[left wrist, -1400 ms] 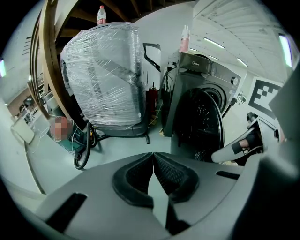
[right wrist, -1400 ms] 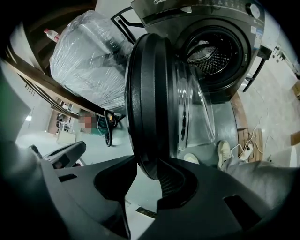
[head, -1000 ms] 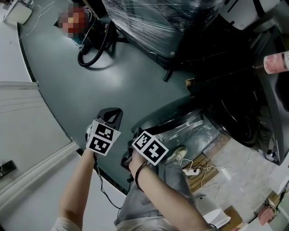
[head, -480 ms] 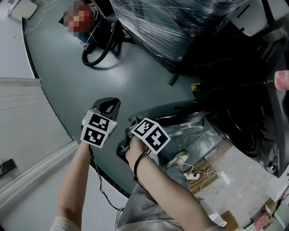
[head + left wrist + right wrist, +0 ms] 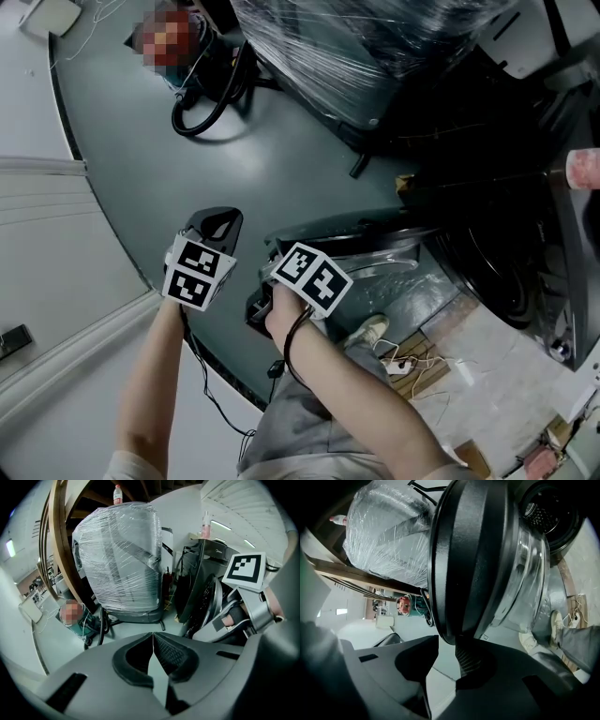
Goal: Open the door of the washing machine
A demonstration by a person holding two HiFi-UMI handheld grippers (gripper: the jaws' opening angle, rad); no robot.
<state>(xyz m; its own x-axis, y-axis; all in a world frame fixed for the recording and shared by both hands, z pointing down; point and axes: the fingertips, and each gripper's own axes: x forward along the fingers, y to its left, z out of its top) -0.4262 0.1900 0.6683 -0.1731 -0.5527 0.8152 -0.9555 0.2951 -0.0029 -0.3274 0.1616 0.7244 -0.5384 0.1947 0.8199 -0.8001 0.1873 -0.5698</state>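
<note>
the right gripper (image 5: 447,641) has its jaws clenched on the bottom edge of the washing machine door (image 5: 473,555): the thick black rim sits between the two jaw tips and fills the gap there. the door stands swung out from the washing machine (image 5: 511,234), edge-on to the right gripper view, with its clear glass bowl (image 5: 525,573) bulging toward the drum opening (image 5: 548,513) behind it. in the head view the door shows as a dark curved band just past the right gripper's marker cube (image 5: 309,277), low over the grey-green floor (image 5: 262,159).

the left gripper (image 5: 153,637) is clenched on nothing, its jaw tips meeting in a thin line. it hangs just beside the right gripper, apart from the door, pointing down toward the floor.

beyond the door stands a bulky thing wrapped in clear plastic film (image 5: 117,559), with a small bottle (image 5: 117,494) upright on top. a pale shoe (image 5: 529,641) rests on the floor under the open door, near the person's grey trouser leg (image 5: 581,644).
</note>
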